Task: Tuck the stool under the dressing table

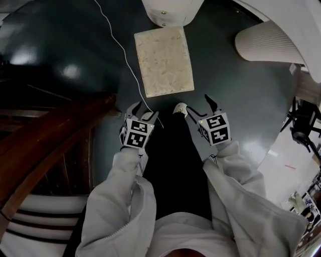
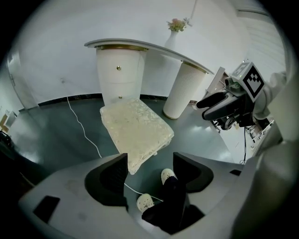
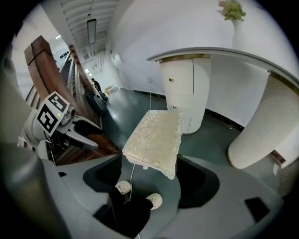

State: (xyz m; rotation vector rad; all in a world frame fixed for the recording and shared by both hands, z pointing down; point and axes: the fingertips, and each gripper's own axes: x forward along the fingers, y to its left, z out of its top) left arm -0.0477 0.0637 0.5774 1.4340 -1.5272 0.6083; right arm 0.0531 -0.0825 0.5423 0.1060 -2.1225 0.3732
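Observation:
The stool has a cream, textured rectangular cushion and stands on the dark floor just in front of the white dressing table. My left gripper hovers short of the stool's near left corner, jaws open and empty. My right gripper is held off the near right corner, also open with nothing in it. In the left gripper view the stool lies beyond the open left gripper. In the right gripper view the stool sits ahead of the open right gripper, under the tabletop.
A white cable runs across the floor left of the stool. A dark wooden banister fills the left side. The table's ribbed white leg stands at the right, a drawer pedestal behind the stool. The person's white shoes are below.

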